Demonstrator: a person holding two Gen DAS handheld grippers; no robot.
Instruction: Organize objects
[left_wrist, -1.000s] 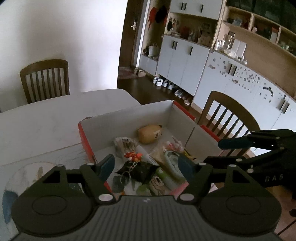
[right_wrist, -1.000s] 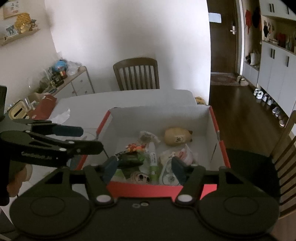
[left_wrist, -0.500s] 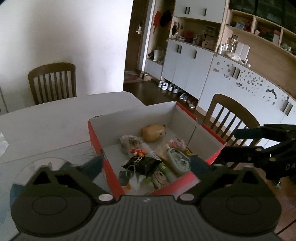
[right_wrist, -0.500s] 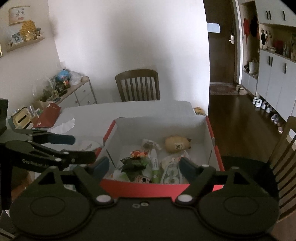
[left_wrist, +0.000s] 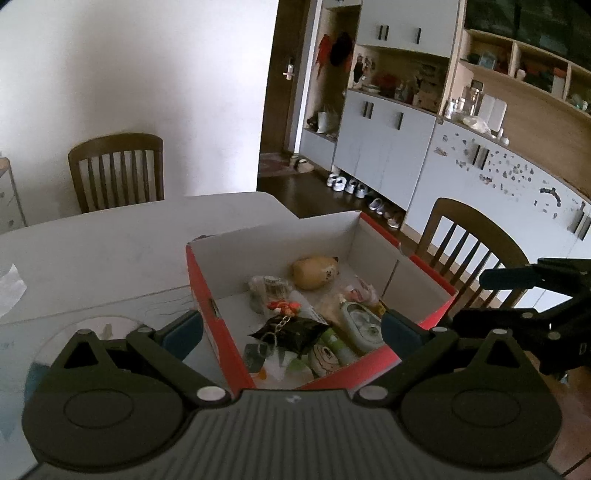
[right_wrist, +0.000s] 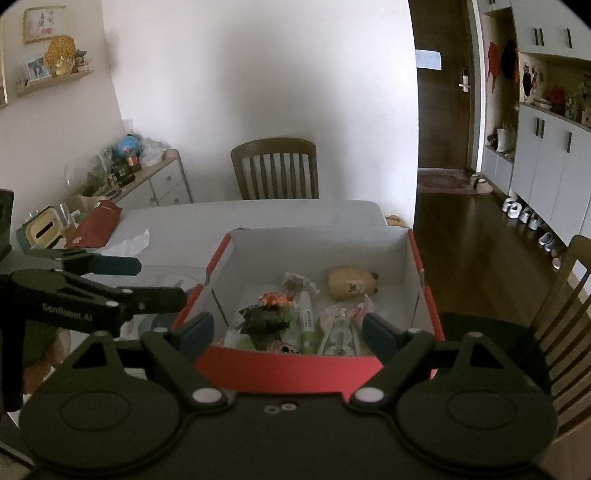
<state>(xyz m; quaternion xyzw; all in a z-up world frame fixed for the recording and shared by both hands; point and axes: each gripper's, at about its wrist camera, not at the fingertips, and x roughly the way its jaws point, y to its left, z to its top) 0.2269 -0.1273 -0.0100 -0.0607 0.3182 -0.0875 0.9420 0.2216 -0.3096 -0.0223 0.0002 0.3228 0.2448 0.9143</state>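
Note:
A red cardboard box (left_wrist: 207, 280) (right_wrist: 295, 363) with a white inside stands on the pale table (left_wrist: 110, 251). In it lie a yellow plush toy (left_wrist: 314, 272) (right_wrist: 351, 282), a black packet (left_wrist: 295, 334), an orange keychain figure (left_wrist: 282, 305) (right_wrist: 275, 300), a green tube (right_wrist: 306, 325) and a pale oval case (left_wrist: 360, 319). My left gripper (left_wrist: 291, 330) hovers open over the box's near left corner, nothing between its fingers. My right gripper (right_wrist: 288, 332) hangs just before the box's near wall; its jaws are opening and hold nothing. Each gripper shows in the other's view (left_wrist: 480, 297) (right_wrist: 153, 282).
A wooden chair (left_wrist: 116, 171) stands at the table's far side, another (left_wrist: 469, 243) beside the box on the right. A round glass disc (left_wrist: 92, 325) lies left of the box. A red bag (right_wrist: 96, 221), tissue box (right_wrist: 40, 230) and crumpled paper (right_wrist: 129, 242) sit far left.
Both grippers' jaws have spread from partly closed to wide. Both have drawn back slightly from the box, so more of it shows. The items inside have not moved.

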